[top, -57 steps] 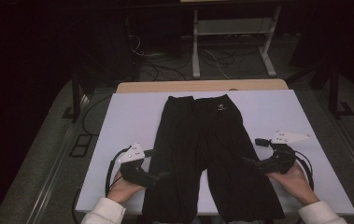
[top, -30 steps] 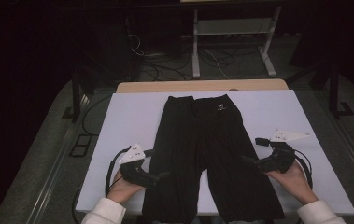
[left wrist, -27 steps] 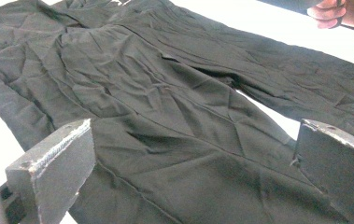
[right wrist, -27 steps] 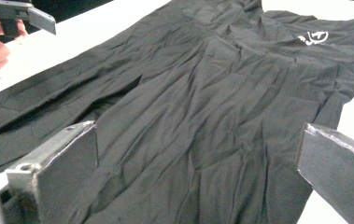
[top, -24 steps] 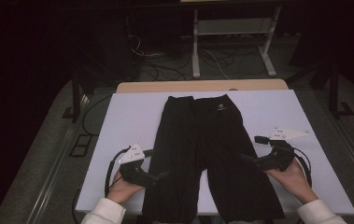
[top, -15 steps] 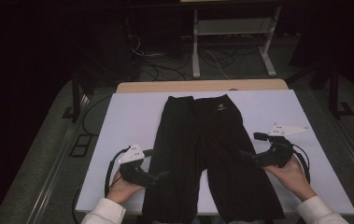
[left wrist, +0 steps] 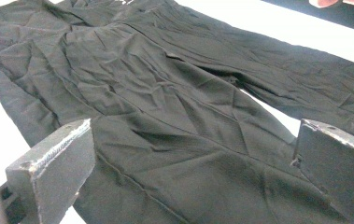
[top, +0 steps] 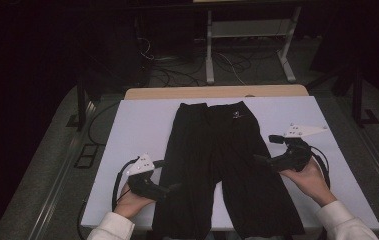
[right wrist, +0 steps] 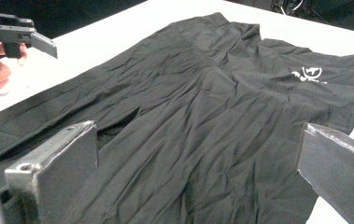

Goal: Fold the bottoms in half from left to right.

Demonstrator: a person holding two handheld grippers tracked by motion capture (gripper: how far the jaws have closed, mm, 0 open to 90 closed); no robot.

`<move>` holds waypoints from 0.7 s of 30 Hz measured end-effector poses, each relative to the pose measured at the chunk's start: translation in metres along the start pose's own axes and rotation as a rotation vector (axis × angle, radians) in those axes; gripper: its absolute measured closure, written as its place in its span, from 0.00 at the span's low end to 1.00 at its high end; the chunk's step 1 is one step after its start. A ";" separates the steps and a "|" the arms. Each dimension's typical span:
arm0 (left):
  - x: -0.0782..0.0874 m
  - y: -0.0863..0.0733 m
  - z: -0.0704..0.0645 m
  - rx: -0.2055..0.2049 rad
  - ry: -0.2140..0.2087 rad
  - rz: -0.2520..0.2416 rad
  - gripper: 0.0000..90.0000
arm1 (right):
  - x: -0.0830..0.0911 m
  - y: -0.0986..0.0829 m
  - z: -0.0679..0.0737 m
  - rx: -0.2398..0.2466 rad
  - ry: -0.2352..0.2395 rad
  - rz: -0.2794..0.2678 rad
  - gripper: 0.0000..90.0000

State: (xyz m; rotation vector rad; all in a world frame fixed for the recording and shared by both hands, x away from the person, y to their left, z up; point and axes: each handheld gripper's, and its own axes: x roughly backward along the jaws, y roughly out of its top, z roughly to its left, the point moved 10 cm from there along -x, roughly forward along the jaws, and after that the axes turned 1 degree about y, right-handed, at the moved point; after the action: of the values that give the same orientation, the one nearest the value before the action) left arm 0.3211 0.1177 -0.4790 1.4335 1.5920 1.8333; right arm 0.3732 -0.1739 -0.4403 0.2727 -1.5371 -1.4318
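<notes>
A pair of black trousers (top: 222, 165) lies flat on the white table (top: 142, 120), waistband at the far side, legs toward the person. A small white logo (top: 237, 115) sits near the waistband. My left gripper (top: 173, 188) rests at the outer edge of the left leg, jaws pointing inward. In the left gripper view the left gripper (left wrist: 193, 135) is open wide over creased trousers (left wrist: 165, 107). My right gripper (top: 266, 149) hovers at the outer edge of the right leg. In the right gripper view the right gripper (right wrist: 200, 135) is open over the trousers (right wrist: 202, 107), with the logo (right wrist: 311, 73) ahead.
A wooden strip (top: 217, 92) runs along the table's far edge. Beyond it, on the dark floor, stand a white-legged frame (top: 247, 30) and loose cables (top: 177, 65). The other hand's gripper (right wrist: 20, 32) appears far left in the right gripper view.
The right gripper has shifted a little toward the far side of the table along the trouser edge. The left gripper and the trousers have stayed put.
</notes>
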 end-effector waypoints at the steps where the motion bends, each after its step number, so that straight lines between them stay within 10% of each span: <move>1: 0.000 0.000 0.000 0.000 -0.001 0.000 0.00 | -0.001 0.002 -0.001 0.003 -0.001 0.002 0.00; 21: 0.000 0.000 0.000 0.002 0.000 -0.001 0.00 | -0.019 0.031 -0.007 0.029 0.000 0.026 0.00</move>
State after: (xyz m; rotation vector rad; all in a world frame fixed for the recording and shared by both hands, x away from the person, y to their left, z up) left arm 0.3212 0.1179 -0.4793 1.4338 1.5949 1.8319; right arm 0.4016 -0.1559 -0.4239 0.2698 -1.5569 -1.3901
